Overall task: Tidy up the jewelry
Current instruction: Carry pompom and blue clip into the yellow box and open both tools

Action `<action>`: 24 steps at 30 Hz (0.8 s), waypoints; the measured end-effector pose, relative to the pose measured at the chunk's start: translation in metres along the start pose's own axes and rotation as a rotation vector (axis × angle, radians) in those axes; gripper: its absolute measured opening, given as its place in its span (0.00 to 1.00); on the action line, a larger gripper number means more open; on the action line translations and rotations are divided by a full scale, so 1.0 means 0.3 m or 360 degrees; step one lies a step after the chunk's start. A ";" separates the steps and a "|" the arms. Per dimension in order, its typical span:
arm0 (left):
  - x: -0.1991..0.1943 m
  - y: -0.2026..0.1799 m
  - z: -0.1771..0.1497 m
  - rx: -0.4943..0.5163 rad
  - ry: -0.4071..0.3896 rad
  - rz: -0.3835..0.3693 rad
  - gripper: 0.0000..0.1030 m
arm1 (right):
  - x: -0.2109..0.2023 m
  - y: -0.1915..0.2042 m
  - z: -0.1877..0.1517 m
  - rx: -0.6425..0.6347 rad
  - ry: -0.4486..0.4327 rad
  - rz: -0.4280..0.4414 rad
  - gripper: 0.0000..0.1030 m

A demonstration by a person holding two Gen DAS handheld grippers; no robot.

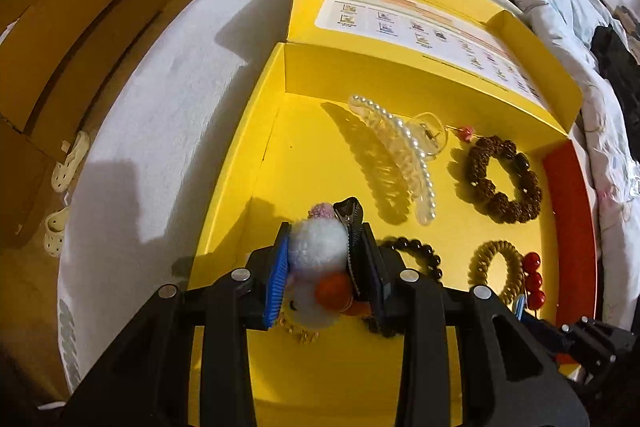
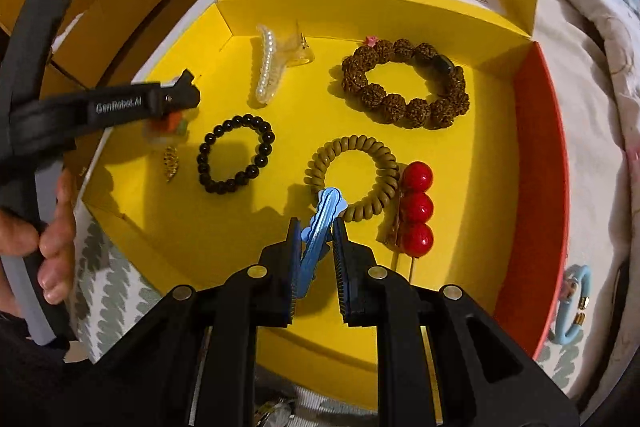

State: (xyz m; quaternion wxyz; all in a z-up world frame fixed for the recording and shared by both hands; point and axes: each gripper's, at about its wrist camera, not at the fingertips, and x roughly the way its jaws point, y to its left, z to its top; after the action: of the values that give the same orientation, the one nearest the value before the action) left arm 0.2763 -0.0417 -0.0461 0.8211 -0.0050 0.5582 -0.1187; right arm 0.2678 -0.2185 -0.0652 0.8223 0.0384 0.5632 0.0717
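Fingers [image 1: 280, 267] over yellow box [image 1: 256, 131] on bed [image 1: 160, 99].

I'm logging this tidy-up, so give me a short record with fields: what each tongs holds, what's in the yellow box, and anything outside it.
left tongs: shut on fluffy white pom-pom hair clip, over the box's left part
right tongs: shut on blue hair clip, above the coil hair tie
container: yellow box, lid open, on a bed
lying in box: pearl claw clip; brown seed bracelet; black bead bracelet; red ball hairpin
outside box: light blue bangle on the bedding, right of the box
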 end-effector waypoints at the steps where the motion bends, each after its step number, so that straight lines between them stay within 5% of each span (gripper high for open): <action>1: 0.005 0.002 0.005 -0.0003 0.0005 0.0002 0.33 | 0.007 0.003 0.001 -0.0007 0.0000 -0.0005 0.16; 24: 0.055 -0.016 0.010 0.0014 0.0020 0.0063 0.40 | -0.005 -0.029 -0.003 0.0017 -0.0046 -0.0040 0.23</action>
State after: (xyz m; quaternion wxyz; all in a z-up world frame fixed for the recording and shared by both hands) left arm 0.2838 -0.0501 -0.0593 0.8198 0.0103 0.5628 -0.1049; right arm 0.2670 -0.2275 -0.0654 0.8310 0.0368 0.5520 0.0579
